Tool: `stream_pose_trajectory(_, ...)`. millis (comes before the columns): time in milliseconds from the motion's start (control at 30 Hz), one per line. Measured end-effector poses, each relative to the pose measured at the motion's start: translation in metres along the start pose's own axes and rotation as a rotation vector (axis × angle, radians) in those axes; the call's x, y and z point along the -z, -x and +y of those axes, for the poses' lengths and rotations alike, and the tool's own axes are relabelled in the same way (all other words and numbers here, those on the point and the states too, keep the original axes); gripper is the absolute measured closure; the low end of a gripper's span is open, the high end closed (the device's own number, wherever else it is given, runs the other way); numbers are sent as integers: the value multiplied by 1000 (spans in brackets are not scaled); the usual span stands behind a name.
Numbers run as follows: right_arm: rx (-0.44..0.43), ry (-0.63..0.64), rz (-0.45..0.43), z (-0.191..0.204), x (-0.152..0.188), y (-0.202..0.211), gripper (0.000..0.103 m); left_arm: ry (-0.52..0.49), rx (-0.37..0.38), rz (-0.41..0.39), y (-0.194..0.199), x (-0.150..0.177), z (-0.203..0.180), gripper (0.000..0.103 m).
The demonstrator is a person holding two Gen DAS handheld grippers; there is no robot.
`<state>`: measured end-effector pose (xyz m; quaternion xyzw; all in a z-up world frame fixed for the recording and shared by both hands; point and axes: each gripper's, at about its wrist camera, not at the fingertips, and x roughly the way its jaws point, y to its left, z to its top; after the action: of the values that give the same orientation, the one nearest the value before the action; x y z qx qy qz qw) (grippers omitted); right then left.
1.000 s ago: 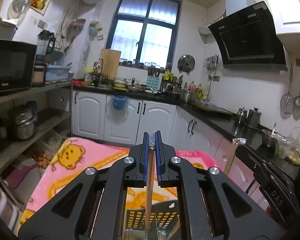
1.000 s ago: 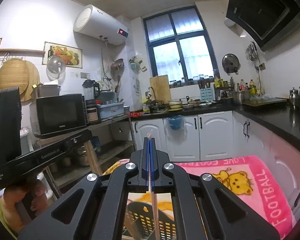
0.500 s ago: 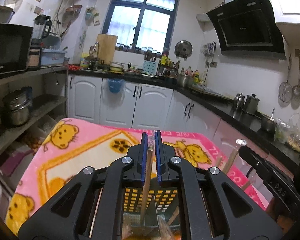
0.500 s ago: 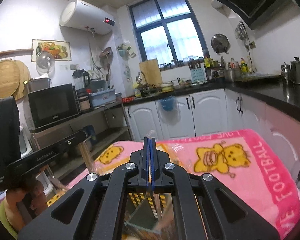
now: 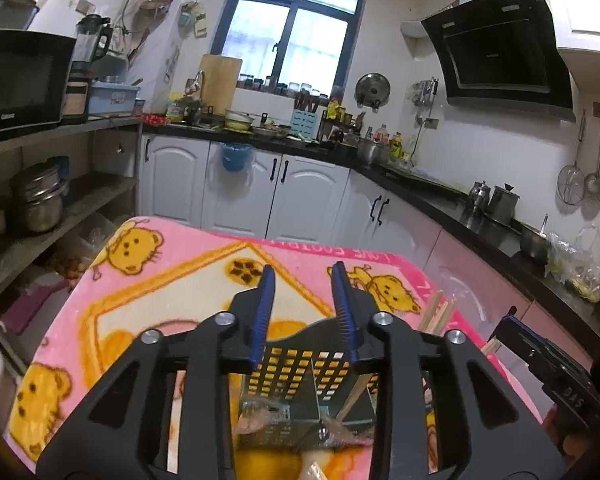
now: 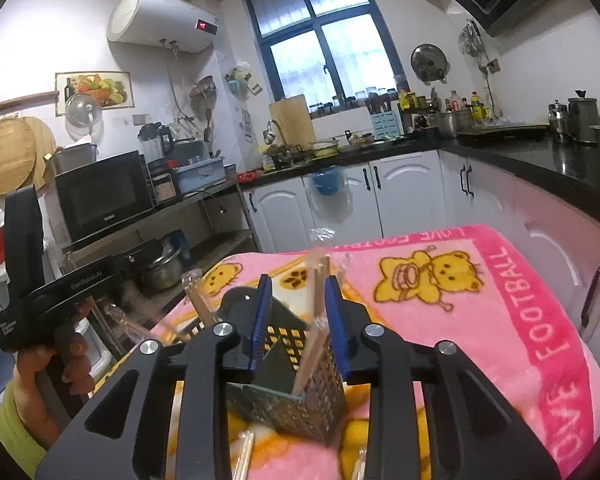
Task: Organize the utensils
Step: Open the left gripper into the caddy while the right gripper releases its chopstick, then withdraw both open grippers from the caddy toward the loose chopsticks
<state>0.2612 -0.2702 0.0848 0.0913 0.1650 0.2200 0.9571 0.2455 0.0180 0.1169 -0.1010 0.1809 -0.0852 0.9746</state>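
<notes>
A black perforated utensil holder (image 5: 300, 368) (image 6: 300, 400) stands on the pink bear blanket (image 5: 172, 280) (image 6: 500, 300), right under both grippers. My left gripper (image 5: 303, 270) is opening above it with nothing between its blue pads. One wooden chopstick (image 5: 354, 394) leans inside the holder below. My right gripper (image 6: 297, 282) is opening too. A plastic-wrapped chopstick pair (image 6: 316, 312) stands loose between its jaws, its lower end in the holder. More wrapped chopsticks (image 6: 196, 300) (image 5: 436, 312) lean out of the holder's other side.
Loose wrapped chopsticks (image 6: 244, 452) lie on the blanket in front of the holder. A hand (image 6: 68, 360) grips the other tool's handle at the left. White cabinets (image 5: 276, 196), a black counter (image 6: 540, 160) and a shelf with a microwave (image 6: 100, 196) surround the table.
Both grippers came down over the holder and their jaws parted. The chopsticks they were pinching now rest in the holder.
</notes>
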Motion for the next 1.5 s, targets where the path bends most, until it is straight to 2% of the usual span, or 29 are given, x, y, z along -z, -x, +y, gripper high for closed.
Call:
stream_pose_trajectory(400,17,-8,72,-4,14,15,66,56,-3,-11,24,8,13,60)
stream_pose_trajectory(567,17,-4,85,-3,20,24,61,83,0,-10,38,12,16,46)
stream_pose_trajectory(900,34,-12,91,-6,34,51,44,60,34,20,64,35,7,26)
stream_pose_trajectory(1167,50,-11,93,-10,41,65,38,45,48,49,72,53,-1,11)
stream_pose_trajectory(1500,70,-10,113,-16,50,75,32,27,63,98,68,73,-13,11)
